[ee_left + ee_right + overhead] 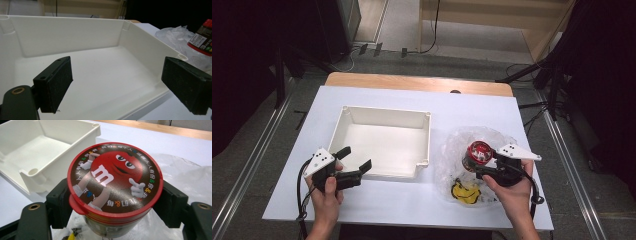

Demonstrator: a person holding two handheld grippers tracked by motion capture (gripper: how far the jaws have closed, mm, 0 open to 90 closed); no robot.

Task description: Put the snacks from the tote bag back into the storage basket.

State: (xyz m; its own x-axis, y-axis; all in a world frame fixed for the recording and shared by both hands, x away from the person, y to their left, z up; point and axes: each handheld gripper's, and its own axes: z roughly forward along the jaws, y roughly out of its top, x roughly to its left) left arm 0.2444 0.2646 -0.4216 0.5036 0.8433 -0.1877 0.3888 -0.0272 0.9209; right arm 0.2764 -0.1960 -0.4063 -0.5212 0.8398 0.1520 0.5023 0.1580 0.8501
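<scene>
The step in hand is judged to be the transfer of the candy tub (113, 187) out of the clear plastic bag (499, 137) and into the white bin (343, 131). The tub is clamped by the right claw (479, 165): in the right gripper view one black jaw is pressed against each side of the tub wall just below the red-rimmed lid, so the claw is closed only as far as the tub's width allows. The tub is held upright between the jaws, with the crumpled bag directly beneath it and on the far side of the claw; whether its base rests on the bag or is lifted clear cannot be told. A yellow item (465, 192) lies in the bag on the near side of the right claw, beside the person's hand. The bin stands well apart from the right claw, beyond the tub toward the left claw (357, 158). The left claw is released, its jaws spread wide with nothing between them, and it is pointed into the bin across the near rim. The next move is judged to call for the tub to be raised free of the bag, carried level over the near corner wall of the bin, lowered onto the bin floor, and only then released.
</scene>
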